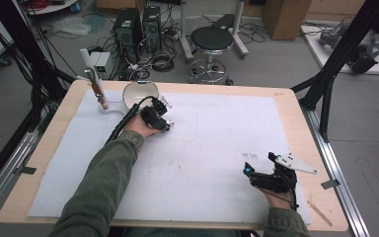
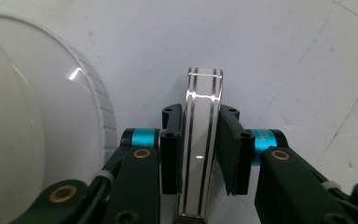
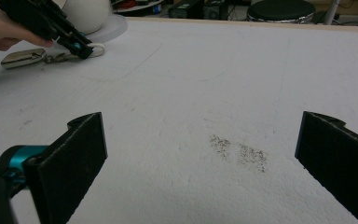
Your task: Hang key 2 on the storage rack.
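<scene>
A clear ring with two thin silver lines stands edge-on between the black pads of my left gripper, which press on it from both sides. In the right gripper view the ring lies at the tip of the left gripper, joined by a short chain to a silver metal tag on the mat. In the high view the left gripper sits just in front of a white bowl. Near the table's front right, my right gripper rests with its jaws wide apart and nothing between them.
The white bowl is close on the left of the left gripper. A small stand with a clamped tool rises at the table's back left. A white mat covers the table, with a dark smudge ahead of the right gripper.
</scene>
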Action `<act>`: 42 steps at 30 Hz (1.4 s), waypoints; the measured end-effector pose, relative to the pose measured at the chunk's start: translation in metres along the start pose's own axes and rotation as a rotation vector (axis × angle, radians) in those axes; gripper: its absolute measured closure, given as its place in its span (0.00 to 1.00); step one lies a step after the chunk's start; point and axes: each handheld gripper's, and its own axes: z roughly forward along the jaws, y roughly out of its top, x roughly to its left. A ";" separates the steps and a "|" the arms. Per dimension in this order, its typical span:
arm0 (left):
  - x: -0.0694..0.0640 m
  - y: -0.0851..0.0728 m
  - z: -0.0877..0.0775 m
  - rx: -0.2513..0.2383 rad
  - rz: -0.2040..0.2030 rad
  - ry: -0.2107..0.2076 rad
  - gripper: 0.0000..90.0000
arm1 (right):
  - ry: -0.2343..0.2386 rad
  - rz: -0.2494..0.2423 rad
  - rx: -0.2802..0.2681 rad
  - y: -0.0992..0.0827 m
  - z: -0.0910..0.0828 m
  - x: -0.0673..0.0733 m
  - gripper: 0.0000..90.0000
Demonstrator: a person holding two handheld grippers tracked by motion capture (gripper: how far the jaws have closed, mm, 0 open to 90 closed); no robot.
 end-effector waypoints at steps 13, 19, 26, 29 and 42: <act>0.003 0.001 -0.023 -0.071 0.027 0.005 0.82 | -0.013 0.011 -0.002 -0.001 -0.003 -0.001 0.01; 0.004 0.000 -0.049 -0.149 0.025 0.007 0.82 | -0.015 -0.001 -0.003 -0.002 -0.004 -0.001 0.01; 0.012 -0.007 -0.079 -0.208 0.004 0.023 0.82 | -0.017 0.003 -0.003 -0.002 -0.004 -0.001 0.01; 0.016 -0.011 -0.091 -0.231 -0.011 0.033 0.83 | -0.017 -0.001 -0.005 -0.002 -0.004 -0.001 0.01; 0.042 -0.031 -0.134 -0.334 -0.111 0.071 0.83 | -0.015 0.005 0.003 -0.002 0.000 0.002 0.01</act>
